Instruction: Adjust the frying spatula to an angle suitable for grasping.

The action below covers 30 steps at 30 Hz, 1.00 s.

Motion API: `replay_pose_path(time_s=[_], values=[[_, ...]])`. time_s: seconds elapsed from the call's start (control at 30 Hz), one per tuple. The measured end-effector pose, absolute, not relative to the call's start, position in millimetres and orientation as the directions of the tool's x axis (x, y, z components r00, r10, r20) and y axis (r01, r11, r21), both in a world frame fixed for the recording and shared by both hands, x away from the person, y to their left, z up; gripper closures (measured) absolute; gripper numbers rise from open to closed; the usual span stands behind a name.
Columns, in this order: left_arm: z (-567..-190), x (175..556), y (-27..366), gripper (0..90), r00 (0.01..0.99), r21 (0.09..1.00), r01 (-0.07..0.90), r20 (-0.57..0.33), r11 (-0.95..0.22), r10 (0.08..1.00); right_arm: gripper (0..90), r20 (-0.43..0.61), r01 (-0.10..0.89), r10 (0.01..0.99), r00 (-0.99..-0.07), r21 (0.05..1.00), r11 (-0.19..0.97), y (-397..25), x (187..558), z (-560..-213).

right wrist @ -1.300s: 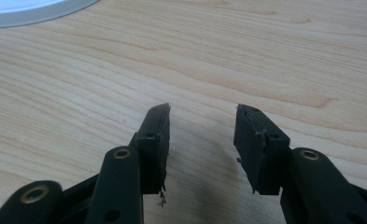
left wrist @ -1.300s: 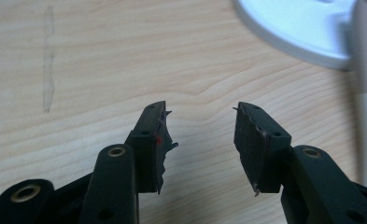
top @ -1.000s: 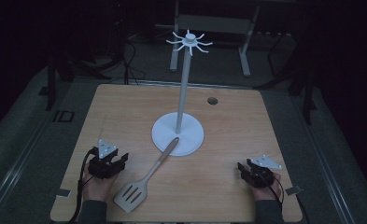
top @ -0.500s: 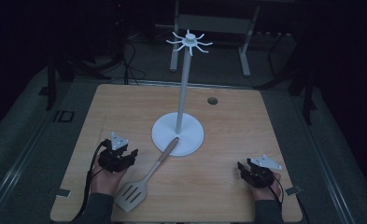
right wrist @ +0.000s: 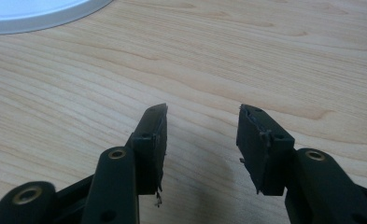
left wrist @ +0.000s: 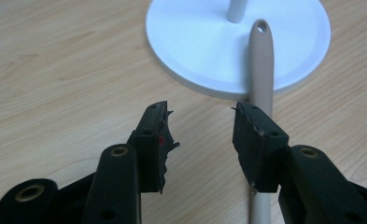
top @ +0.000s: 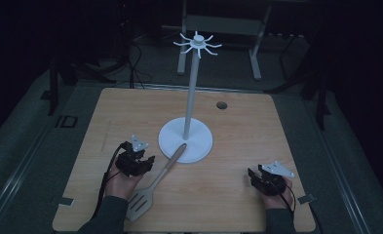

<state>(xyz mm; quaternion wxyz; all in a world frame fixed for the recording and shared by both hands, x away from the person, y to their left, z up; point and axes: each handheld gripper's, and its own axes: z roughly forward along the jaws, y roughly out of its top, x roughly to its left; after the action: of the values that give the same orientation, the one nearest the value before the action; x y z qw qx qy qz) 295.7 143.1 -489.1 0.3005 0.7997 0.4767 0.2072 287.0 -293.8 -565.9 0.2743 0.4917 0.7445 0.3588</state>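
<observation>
Spatula lies flat on the wooden bench, slanted, its slotted blade near the near edge, left of the middle, and its beige handle running away from that edge until the tip rests on the rim of the white round base of the hook stand. In the left gripper view the handle has a small hole at its far end, which lies on the white base, and the handle passes under the right-hand jaw of that gripper.

Left gripper is just left of the handle, over the bench and close to the base rim. Its jaws stand wide apart, as the left gripper view shows, with bare wood in the gap between them. It holds nothing. Whether the right-hand jaw actually touches the handle beneath it I cannot tell.

Right gripper sits near the near right corner of the bench, well apart from the spatula and the stand. In the right gripper view its jaws are also spread wide over bare wood, gripping nothing, with a slice of the white base at the far left.

The stand's thin pole rises upright from the base to a ring of white hooks
</observation>
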Motion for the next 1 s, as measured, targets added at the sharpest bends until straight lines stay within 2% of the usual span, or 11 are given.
replay_pose_path(time_s=[1.0], values=[[-499, 322, 105, 57.7, 0.524, 0.527, 0.709, 0.050, -0.468, 0.850, 51.6, -0.057, 0.534, 0.932, -0.359, 0.807, 0.254, -295, 287, -565]])
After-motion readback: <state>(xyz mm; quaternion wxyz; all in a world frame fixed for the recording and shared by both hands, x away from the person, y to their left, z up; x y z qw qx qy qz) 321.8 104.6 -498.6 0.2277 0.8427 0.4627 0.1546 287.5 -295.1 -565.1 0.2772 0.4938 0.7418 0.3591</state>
